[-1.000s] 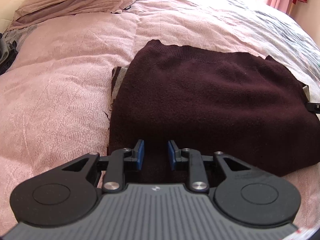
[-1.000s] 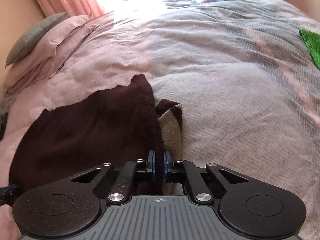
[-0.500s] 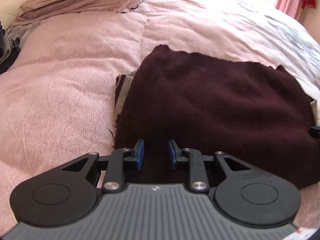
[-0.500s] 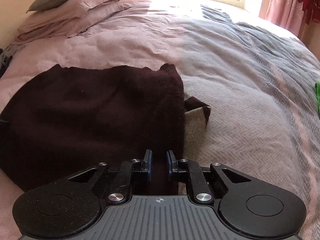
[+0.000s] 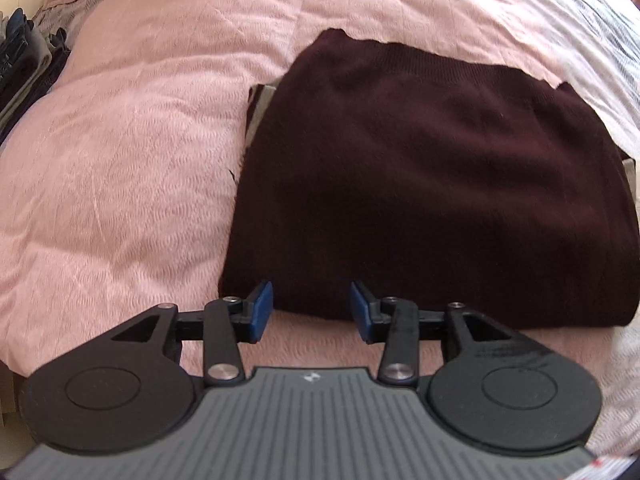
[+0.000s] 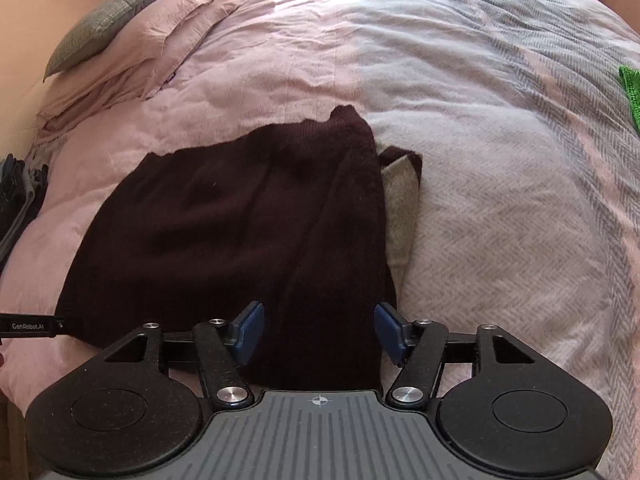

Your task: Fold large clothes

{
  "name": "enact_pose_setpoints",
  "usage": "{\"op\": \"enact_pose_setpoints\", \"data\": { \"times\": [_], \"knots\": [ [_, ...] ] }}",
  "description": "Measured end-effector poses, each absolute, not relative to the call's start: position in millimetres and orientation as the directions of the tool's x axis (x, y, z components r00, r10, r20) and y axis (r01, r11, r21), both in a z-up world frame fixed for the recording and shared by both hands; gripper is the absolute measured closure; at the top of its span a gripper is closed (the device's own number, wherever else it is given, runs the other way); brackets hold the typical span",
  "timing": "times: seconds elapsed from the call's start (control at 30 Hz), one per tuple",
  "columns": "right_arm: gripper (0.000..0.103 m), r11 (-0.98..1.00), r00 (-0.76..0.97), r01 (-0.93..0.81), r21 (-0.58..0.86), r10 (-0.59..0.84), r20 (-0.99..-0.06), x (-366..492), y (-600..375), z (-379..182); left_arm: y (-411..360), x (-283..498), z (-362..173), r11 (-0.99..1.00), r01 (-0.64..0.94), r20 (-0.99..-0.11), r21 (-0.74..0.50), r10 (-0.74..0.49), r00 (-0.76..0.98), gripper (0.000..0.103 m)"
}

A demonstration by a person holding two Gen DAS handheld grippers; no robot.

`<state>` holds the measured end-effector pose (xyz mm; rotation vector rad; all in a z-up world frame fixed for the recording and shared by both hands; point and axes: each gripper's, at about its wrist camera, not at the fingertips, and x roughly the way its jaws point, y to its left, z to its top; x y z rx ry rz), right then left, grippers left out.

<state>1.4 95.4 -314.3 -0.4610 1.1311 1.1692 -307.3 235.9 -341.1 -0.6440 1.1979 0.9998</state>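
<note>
A dark maroon knitted garment [image 5: 432, 184] lies folded into a rough rectangle on the bed, with a grey lining edge [image 5: 262, 108] peeking out at its left side. My left gripper [image 5: 311, 312] hangs above the garment's near edge, its jaws opening, the blue pads clear of the cloth. In the right wrist view the same garment [image 6: 224, 232] spreads to the left, with a grey and maroon flap [image 6: 400, 200] at its right edge. My right gripper [image 6: 318, 330] is opening wide over the garment's near right corner; the cloth lies below the pads, not pinched.
The bed carries a pink quilt [image 5: 120, 152] and a grey herringbone blanket [image 6: 520, 200]. Pillows [image 6: 132, 40] lie at the head. A stack of dark clothes [image 5: 20, 60] sits at the left edge. A green cloth [image 6: 632, 92] lies far right. The left gripper's body [image 6: 28, 326] shows at the left.
Both grippers let go of the garment's near edge and opened, the right one much wider. Both lifted and pulled back, so the folded garment now lies flat.
</note>
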Motion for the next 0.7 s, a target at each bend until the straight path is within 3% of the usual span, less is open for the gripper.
{"op": "enact_pose_setpoints", "data": {
  "times": [0.7],
  "knots": [
    [0.045, 0.386, 0.034, -0.906, 0.175, 0.478, -0.877, -2.3, 76.6, -308.7, 200.7, -293.8, -330.4, 0.482, -0.874, -0.965, 0.068, 0.253, 0.064, 0.059]
  ]
}}
